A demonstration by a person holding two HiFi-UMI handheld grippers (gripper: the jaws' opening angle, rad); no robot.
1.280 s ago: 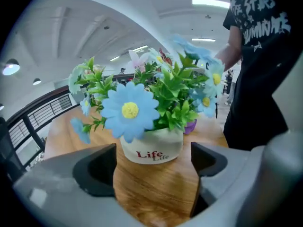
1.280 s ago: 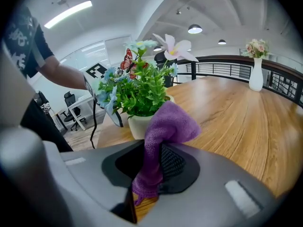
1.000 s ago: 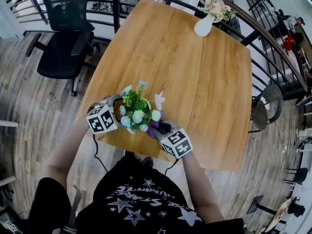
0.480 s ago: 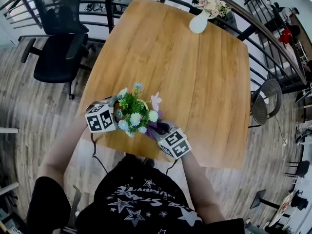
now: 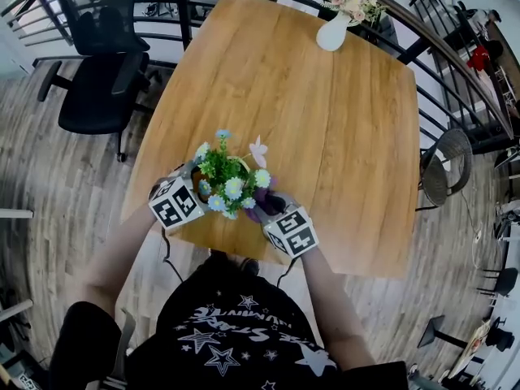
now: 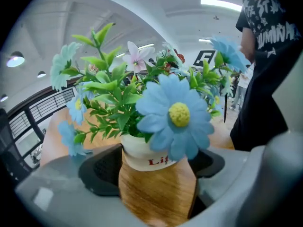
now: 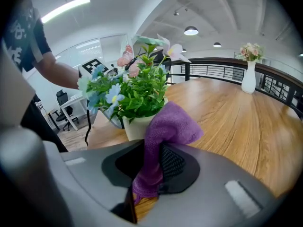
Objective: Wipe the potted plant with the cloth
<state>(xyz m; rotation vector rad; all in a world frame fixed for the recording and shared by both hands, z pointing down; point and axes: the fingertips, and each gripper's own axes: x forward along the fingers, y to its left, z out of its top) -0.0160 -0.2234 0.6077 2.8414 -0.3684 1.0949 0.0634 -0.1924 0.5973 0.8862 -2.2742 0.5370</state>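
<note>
A potted plant [image 5: 228,175] with green leaves and blue and white flowers stands near the front edge of the wooden table [image 5: 325,120]. Its wood-grain pot [image 6: 156,183] with a white rim sits between the dark pads of my left gripper [image 5: 201,187], and both pads touch its sides. My right gripper [image 5: 265,206] is shut on a purple cloth [image 7: 166,126]. The cloth's free end [image 5: 262,201] lies against the right side of the pot [image 7: 136,126], just under the leaves.
A white vase [image 5: 333,32] with pale flowers stands at the far edge of the table. A black office chair [image 5: 101,80] is on the floor to the left. A dark railing [image 5: 455,80] curves round the table's far and right sides.
The left gripper's marker cube has rolled a little and shifted slightly along the pot. The plant and the right gripper with the cloth stay almost where they were.
</note>
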